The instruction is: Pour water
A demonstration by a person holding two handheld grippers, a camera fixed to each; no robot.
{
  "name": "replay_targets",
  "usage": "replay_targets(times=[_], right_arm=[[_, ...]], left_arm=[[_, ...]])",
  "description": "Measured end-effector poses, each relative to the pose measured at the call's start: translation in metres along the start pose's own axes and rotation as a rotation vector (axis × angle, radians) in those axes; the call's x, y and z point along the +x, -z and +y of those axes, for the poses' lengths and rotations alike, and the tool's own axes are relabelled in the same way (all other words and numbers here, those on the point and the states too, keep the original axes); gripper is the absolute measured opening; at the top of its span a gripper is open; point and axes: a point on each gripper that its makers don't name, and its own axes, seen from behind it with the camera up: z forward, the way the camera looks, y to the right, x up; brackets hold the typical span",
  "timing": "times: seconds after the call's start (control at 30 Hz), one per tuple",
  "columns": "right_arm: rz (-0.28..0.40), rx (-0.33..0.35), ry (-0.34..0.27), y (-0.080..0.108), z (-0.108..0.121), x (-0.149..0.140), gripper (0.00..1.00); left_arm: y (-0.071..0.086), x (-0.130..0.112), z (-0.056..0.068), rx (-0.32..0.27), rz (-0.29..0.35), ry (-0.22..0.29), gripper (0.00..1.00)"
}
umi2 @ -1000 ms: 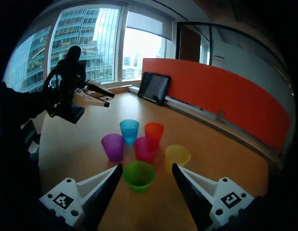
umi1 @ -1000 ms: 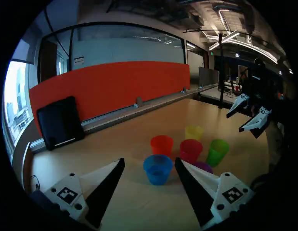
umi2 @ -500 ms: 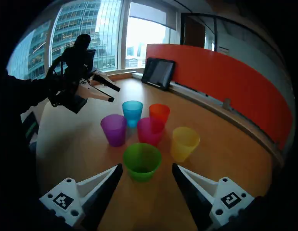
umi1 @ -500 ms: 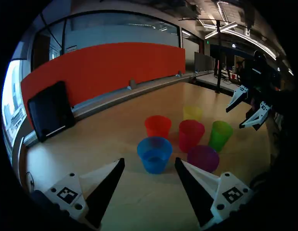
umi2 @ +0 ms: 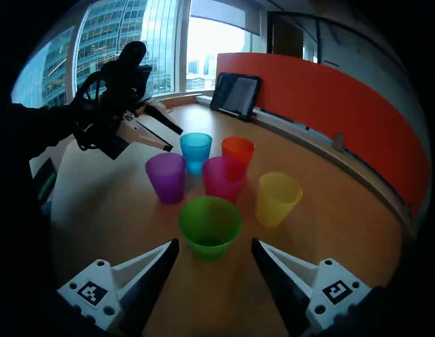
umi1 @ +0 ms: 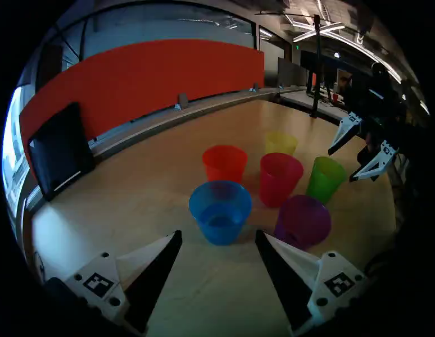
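The left tool [umi1: 217, 233] is spread wide and holds nothing. Straight ahead of it, just past its fingertips and centred on the gap, the blue cup [umi1: 220, 210] stands upright on the surface [umi1: 133, 191]. The purple cup [umi1: 303, 220] sits just off the tool's right finger. The right tool [umi2: 213, 241] is equally wide open and empty, with the green cup [umi2: 210, 226] upright dead ahead of its gap. Beyond these stand the pink cup [umi2: 223, 177], the orange cup [umi2: 238, 153] and the yellow cup [umi2: 278, 196]. Each tool is nearest its own cup, so I'd judge a straight push forward would put the fingers either side of the upright wall. I can't tell whether any cup holds water.
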Motion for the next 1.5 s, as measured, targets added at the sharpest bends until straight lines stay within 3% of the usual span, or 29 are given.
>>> replay_targets(times=[0.27,0.87,1.1,1.23,1.5], right_arm=[[-0.023,0.01,0.002,-0.011,-0.001,-0.006,1.0],[-0.032,0.033,0.0,-0.029,-0.002,-0.005,1.0],[-0.033,0.035,-0.002,-0.031,-0.001,-0.005,1.0],[-0.032,0.036,-0.003,-0.032,-0.001,-0.004,1.0],[-0.028,0.037,-0.001,-0.031,-0.003,-0.001,1.0]], left_arm=[[-0.018,-0.004,-0.001,-0.018,-0.033,-0.005,0.97],[-0.051,0.013,0.007,-0.069,-0.029,0.002,0.97],[-0.054,0.014,0.006,-0.07,-0.027,0.007,0.97],[-0.055,0.013,0.003,-0.055,-0.026,0.004,0.89],[-0.053,0.013,0.002,-0.051,-0.026,-0.001,0.86]])
